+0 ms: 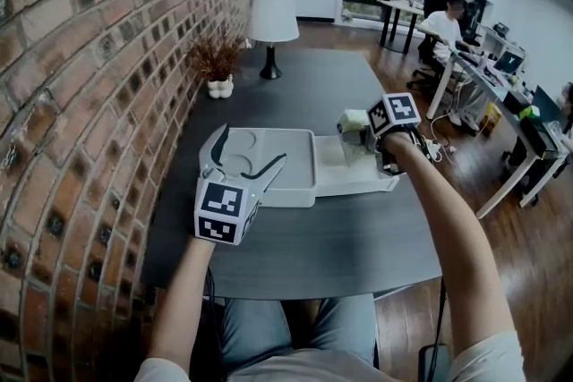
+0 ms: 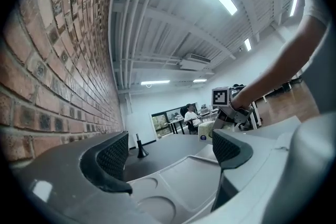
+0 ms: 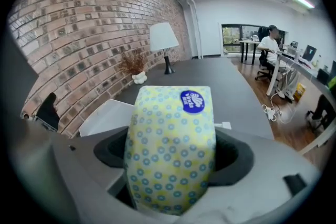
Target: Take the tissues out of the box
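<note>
The right tongs (image 3: 170, 157) grip the tissue pack (image 3: 173, 113) just above the right end of the white box (image 1: 295, 188). The left tongs (image 2: 170, 152) gape empty at its left end. A loosened squeeze could drop the soft pack onto the desk (image 1: 313, 237).

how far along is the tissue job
Done: the right gripper is shut on the tissue pack, holding it above the white box. In hand: carrying the pack clear. Still to do: setting it down, likely on the dark table. The left gripper is open and empty over the box's left part.
</note>
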`<move>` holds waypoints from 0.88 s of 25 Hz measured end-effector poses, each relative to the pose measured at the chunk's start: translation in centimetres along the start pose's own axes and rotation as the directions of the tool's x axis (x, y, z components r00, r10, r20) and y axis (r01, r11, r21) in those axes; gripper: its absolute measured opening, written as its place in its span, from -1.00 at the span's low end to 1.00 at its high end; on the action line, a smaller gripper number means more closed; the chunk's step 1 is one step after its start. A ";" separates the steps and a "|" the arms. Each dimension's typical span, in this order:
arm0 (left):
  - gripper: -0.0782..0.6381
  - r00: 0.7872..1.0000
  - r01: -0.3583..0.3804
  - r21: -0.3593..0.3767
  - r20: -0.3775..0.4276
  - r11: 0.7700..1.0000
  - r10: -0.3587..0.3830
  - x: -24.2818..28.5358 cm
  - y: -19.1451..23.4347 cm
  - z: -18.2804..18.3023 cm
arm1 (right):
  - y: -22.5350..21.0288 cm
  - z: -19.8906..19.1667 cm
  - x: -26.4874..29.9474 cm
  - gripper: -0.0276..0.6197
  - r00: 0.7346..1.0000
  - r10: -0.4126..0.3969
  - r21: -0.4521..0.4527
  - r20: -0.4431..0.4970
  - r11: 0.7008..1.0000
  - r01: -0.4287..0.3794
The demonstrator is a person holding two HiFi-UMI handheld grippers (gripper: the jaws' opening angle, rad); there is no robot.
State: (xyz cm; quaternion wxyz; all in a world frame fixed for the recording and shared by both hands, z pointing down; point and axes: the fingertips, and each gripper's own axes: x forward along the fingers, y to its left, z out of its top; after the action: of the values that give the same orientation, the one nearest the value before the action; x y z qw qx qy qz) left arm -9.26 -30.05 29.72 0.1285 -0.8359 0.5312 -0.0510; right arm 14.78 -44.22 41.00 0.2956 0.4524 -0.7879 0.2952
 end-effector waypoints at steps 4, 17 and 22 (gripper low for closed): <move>0.58 1.000 -0.005 -0.045 0.010 0.999 0.005 -0.5 0.4 0.5 | 0.9 0.6 -1.8 0.41 0.993 0.047 -0.010 0.107 0.999 -0.046; 0.58 1.000 -0.022 -0.120 0.019 0.992 0.025 -1.2 0.5 0.2 | 2.3 -0.5 -6.6 0.40 0.937 0.053 -0.101 0.345 0.995 -0.019; 0.58 1.000 -0.026 -0.145 0.014 0.989 0.028 -1.5 0.5 -0.5 | 2.8 -1.5 -8.1 0.40 0.894 0.059 -0.111 0.444 0.994 -0.011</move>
State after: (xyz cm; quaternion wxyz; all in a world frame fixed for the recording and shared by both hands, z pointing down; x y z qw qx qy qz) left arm -10.43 -28.96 30.13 0.0727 -0.8361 0.5437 -0.0038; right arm 15.97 -37.57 35.44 0.1252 0.4774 -0.8572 0.1466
